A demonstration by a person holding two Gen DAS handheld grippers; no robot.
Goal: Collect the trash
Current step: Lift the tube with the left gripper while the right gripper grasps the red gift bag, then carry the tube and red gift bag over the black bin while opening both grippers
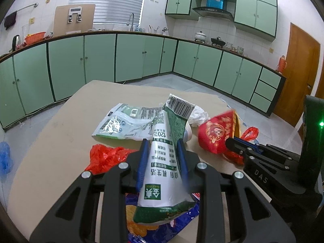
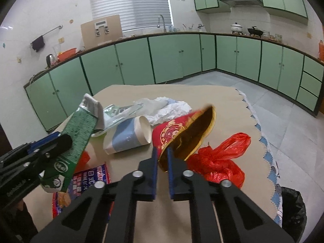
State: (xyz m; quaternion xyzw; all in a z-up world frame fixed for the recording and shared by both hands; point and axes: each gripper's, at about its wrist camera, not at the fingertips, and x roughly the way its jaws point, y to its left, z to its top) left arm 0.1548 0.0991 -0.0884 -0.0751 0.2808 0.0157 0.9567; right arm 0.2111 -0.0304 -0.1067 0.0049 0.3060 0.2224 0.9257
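Note:
My left gripper (image 1: pixel 162 151) is shut on a flattened green-and-white carton (image 1: pixel 164 162), held tilted above the table; that carton (image 2: pixel 79 133) and the left gripper (image 2: pixel 58 141) also show at the left of the right wrist view. My right gripper (image 2: pixel 162 151) is shut on the rim of a red-and-gold paper cup (image 2: pixel 172 129), which lies on its side. In the left wrist view the right gripper (image 1: pixel 232 142) pinches that red cup (image 1: pixel 214 135) from the right.
On the beige table (image 2: pixel 232 105) lie a white-and-blue paper cup (image 2: pixel 127 135), a red plastic bag (image 2: pixel 220 158), crumpled white plastic (image 2: pixel 170 109), a green-white pouch (image 1: pixel 121 123) and a blue-red snack wrapper (image 2: pixel 89 178). A black-lined bin (image 2: pixel 291 208) stands off the right edge.

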